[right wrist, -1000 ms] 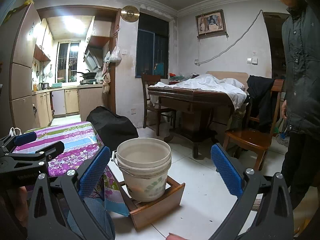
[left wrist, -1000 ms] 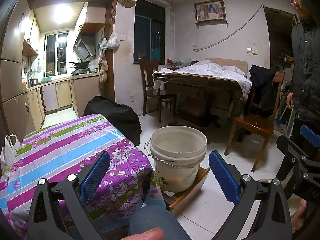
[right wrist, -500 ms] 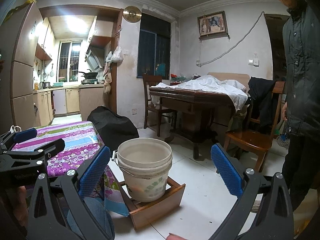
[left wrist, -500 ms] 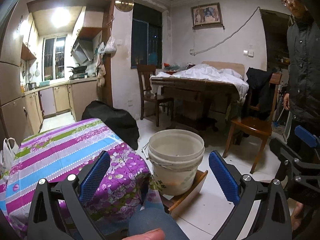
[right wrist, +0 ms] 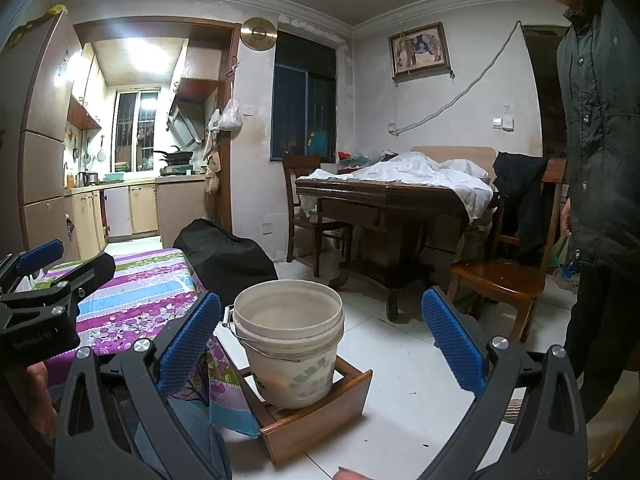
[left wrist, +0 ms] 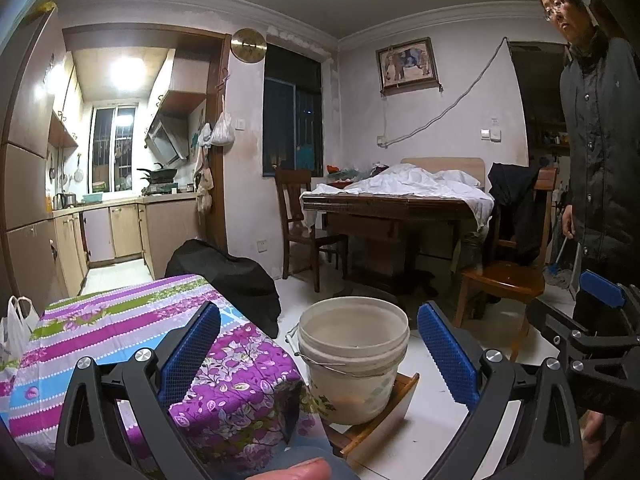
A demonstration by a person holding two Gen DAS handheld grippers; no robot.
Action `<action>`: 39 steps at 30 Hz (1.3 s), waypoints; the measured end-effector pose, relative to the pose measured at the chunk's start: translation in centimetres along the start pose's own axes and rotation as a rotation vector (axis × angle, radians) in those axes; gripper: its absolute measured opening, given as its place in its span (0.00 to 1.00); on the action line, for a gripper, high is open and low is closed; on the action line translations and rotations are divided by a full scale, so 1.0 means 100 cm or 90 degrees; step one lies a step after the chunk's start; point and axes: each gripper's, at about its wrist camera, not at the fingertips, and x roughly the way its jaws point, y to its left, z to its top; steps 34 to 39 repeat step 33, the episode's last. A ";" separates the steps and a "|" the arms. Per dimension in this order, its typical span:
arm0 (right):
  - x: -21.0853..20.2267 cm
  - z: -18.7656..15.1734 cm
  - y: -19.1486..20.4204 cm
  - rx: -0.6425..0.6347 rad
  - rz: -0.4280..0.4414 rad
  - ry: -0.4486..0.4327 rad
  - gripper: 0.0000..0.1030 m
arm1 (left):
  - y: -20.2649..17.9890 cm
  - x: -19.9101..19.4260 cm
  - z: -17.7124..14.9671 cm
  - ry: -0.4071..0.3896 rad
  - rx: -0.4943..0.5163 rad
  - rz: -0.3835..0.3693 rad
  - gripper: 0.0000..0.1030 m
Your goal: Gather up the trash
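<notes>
A cream plastic bucket [left wrist: 352, 360] stands in a low wooden drawer box [left wrist: 376, 420] on the white tiled floor; it also shows in the right wrist view [right wrist: 290, 344]. My left gripper [left wrist: 318, 354] is open and empty, held above the corner of a low table with a purple flowered cloth [left wrist: 120, 344], the bucket between its fingers in view. My right gripper [right wrist: 320, 344] is open and empty, with the bucket just left of centre. No loose trash is visible on the cloth or floor.
A white plastic bag [left wrist: 14, 332] sits at the cloth's far left edge. A black bag [left wrist: 228, 276] lies behind the low table. A dark wooden table [left wrist: 392, 216] with chairs [left wrist: 508, 276] stands behind. A person in black [left wrist: 600, 184] stands at the right.
The left wrist view has tilted upward a little, so the bucket and table sit lower in frame. The right gripper has barely moved. Both grippers remain open.
</notes>
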 end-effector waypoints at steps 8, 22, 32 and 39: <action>-0.001 0.000 0.001 0.003 0.000 -0.002 0.95 | 0.001 -0.001 0.002 0.001 0.001 -0.002 0.95; 0.003 0.001 0.004 0.004 0.003 0.004 0.95 | 0.005 0.006 0.000 0.017 0.004 -0.002 0.95; 0.005 -0.001 0.006 0.004 0.003 0.002 0.95 | 0.004 0.008 -0.003 0.032 0.000 -0.006 0.95; 0.005 0.000 0.005 0.004 0.002 0.002 0.95 | 0.003 0.008 -0.003 0.031 0.002 -0.006 0.95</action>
